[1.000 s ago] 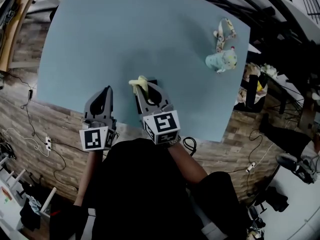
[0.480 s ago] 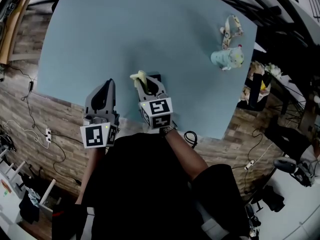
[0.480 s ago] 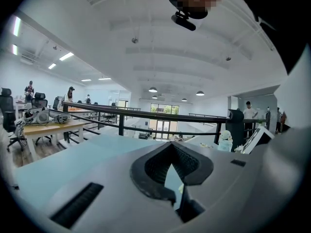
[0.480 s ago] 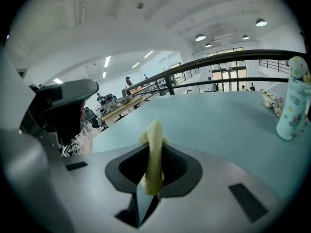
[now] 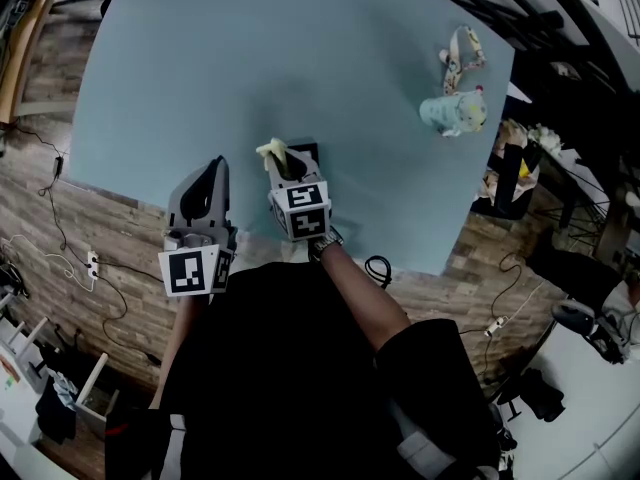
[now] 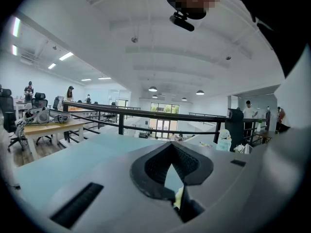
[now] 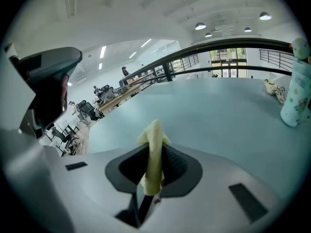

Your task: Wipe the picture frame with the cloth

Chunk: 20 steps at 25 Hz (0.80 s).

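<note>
Yellow cloth pinched in the right gripper above a teal table.

Head view: the right gripper is over the near part of the table, with the yellow cloth sticking out of its tip. Just beside it is a dark rectangular piece, apparently the picture frame. The left gripper is alongside, near the table's edge. A patterned bottle and its strap are well apart, far right. Left gripper view: the jaw tips are pressed together, gripping nothing. Right gripper view: the jaws clamp the folded cloth, which stands upright between them.
</note>
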{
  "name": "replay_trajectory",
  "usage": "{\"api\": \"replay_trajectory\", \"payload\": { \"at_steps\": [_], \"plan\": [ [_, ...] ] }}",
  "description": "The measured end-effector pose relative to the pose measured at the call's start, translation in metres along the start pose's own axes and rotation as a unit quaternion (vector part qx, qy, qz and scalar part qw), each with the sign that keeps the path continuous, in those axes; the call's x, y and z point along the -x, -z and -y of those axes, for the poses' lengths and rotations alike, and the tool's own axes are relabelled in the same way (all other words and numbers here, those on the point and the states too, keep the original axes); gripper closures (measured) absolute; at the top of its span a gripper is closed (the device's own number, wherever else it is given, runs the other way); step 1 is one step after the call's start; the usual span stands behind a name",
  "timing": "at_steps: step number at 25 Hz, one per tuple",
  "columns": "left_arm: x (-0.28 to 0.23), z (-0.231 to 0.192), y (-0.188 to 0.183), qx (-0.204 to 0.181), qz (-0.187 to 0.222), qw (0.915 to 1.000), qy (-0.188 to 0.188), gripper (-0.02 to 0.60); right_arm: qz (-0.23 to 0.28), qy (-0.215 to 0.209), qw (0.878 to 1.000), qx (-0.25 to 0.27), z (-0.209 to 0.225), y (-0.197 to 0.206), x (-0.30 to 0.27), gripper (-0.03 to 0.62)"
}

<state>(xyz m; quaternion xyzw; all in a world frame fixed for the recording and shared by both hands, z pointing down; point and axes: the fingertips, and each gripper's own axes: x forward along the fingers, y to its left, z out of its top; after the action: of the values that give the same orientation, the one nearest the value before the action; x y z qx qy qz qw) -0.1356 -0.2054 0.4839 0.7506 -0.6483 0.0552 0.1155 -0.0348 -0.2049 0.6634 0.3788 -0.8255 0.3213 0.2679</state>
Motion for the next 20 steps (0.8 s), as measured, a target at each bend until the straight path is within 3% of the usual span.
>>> {"api": "replay_trajectory", "payload": {
  "at_steps": [6,20],
  "plan": [
    [0.004,0.003,0.004,-0.004,-0.003,1.0,-0.001,0.584,-0.038,0.004,0.999,0.0,0.003,0.022,-0.011,0.536],
    [0.016,-0.002,0.004,0.006,-0.004,0.9999,-0.016,0.584,-0.074,0.008,0.997,0.008,0.002,0.032,-0.027,0.536]
  ]
}}
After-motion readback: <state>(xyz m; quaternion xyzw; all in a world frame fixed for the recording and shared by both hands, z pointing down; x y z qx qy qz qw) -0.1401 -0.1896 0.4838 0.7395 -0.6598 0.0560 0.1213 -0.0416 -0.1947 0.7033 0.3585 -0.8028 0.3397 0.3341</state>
